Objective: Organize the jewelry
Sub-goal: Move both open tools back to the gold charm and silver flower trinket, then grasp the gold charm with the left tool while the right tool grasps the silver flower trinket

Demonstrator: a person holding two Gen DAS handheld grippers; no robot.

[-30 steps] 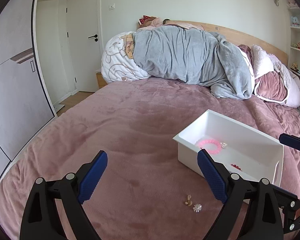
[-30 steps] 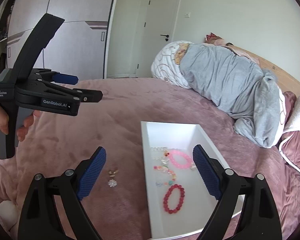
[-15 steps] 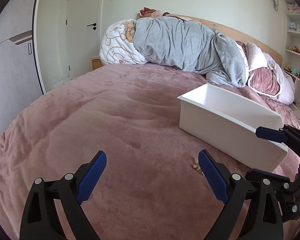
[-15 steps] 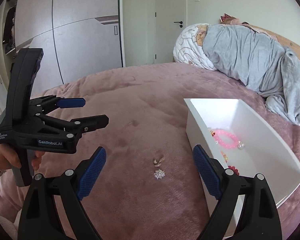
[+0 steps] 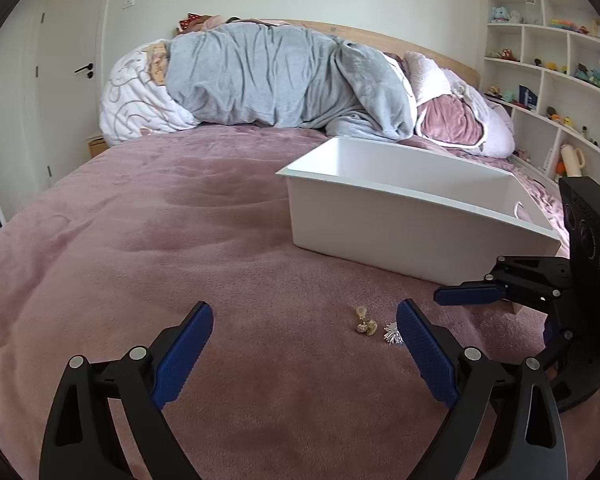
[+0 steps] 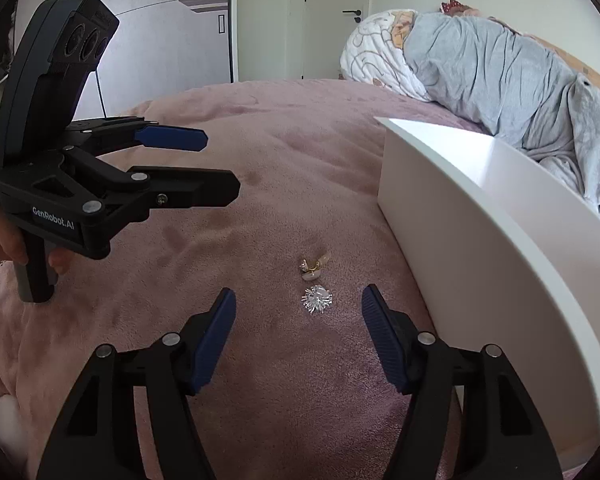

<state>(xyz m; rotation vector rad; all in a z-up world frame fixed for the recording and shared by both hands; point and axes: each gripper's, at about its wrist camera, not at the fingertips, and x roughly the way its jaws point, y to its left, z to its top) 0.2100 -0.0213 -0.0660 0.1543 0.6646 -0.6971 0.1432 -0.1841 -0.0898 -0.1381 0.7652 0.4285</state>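
While the plush mauve bed [image 6: 260, 152] dimples softly, a spiky silver brooch [image 6: 317, 299] and a gold-toned earring [image 6: 313, 269] lie on it just beside the smooth white plastic bin [image 6: 480, 240]. Both pieces sit ahead of the right gripper [image 6: 299, 334], whose ribbed blue jaws are closing — nothing pressed yet. Farther from the bin, the left gripper [image 5: 305, 346] hovers with jaws spread, empty.

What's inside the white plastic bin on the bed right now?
Only bare inner walls of the white plastic bin show in either wrist view, plus a handle cutout at its far end. The near wall hides the bin's floor, so whatever lies in it cannot be seen.
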